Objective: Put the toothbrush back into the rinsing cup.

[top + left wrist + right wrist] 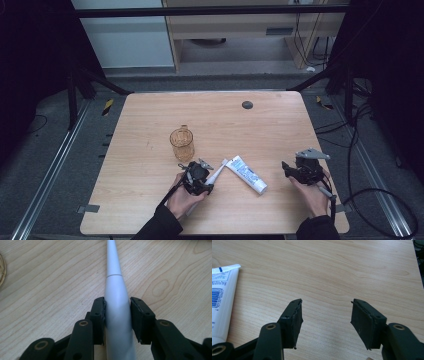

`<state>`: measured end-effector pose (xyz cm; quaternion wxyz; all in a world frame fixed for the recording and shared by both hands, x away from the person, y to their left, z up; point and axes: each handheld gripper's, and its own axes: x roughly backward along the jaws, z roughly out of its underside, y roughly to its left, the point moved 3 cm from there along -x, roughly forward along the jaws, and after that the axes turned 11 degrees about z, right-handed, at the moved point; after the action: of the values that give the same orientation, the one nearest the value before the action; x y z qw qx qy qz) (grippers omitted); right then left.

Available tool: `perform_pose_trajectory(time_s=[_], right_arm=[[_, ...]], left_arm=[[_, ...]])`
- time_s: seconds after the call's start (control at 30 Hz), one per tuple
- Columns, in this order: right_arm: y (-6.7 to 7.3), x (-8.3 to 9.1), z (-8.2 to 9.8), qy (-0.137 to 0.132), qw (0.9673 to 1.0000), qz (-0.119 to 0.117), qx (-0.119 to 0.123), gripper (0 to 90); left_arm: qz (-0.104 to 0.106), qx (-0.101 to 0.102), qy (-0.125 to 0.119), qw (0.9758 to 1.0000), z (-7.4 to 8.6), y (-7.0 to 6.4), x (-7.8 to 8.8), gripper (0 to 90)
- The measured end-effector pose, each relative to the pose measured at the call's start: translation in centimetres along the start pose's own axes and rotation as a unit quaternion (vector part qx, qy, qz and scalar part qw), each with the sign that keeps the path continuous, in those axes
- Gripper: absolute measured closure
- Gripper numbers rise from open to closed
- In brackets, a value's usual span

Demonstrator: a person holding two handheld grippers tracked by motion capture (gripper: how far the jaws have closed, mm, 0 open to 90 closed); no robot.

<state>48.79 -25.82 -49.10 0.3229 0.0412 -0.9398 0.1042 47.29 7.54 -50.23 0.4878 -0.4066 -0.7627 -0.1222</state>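
Note:
A white toothbrush point(218, 172) lies on the wooden table point(150, 200), slanting from near the front edge up toward a white toothpaste tube point(248, 175). My left gripper point(206, 176) is low over its thick handle. In the left gripper view both pads sit against the sides of the toothbrush handle point(117, 322), and the thin neck runs away ahead. My left gripper point(117, 312) is shut on it. My right gripper point(288, 170) rests at the right of the table, open, with only bare wood between the jaws point(325, 315). The toothpaste tube point(220, 297) lies to its left.
An amber glass mug point(182, 143) stands upright just behind the left gripper; its rim edge point(2, 270) shows at the left of the left gripper view. A small dark round cap point(247, 105) sits in the table's far part. Cables trail off the right edge.

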Motion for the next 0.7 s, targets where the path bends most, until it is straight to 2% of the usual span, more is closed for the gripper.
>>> perform_pose_trajectory(time_s=[0.17, 0.3, 0.43, 0.63, 0.7], right_arm=[[0.0, 0.0, 0.0, 0.000, 1.0000, -0.002, -0.001, 43.4], [0.1, 0.0, 0.0, 0.002, 1.0000, -0.005, -0.001, 44.6], [0.1, 0.0, 0.0, 0.003, 1.0000, -0.005, -0.001, 45.1], [0.0, -0.1, 0.1, 0.004, 1.0000, -0.006, 0.001, 46.1], [0.0, 0.0, 0.1, 0.006, 1.0000, -0.007, 0.000, 46.4]], left_arm=[[-0.004, 0.002, 0.004, 1.0000, -0.1, 0.0, 0.0, 65.0], [-0.008, 0.001, 0.023, 0.9997, -0.4, 0.2, 0.0, 65.8], [-0.010, -0.002, 0.030, 0.9995, -0.6, 0.2, 0.0, 66.0], [-0.001, -0.005, 0.031, 0.9995, -0.4, 0.5, 0.4, 66.5], [0.005, -0.010, 0.019, 0.9998, -0.4, 0.3, 1.2, 66.5]])
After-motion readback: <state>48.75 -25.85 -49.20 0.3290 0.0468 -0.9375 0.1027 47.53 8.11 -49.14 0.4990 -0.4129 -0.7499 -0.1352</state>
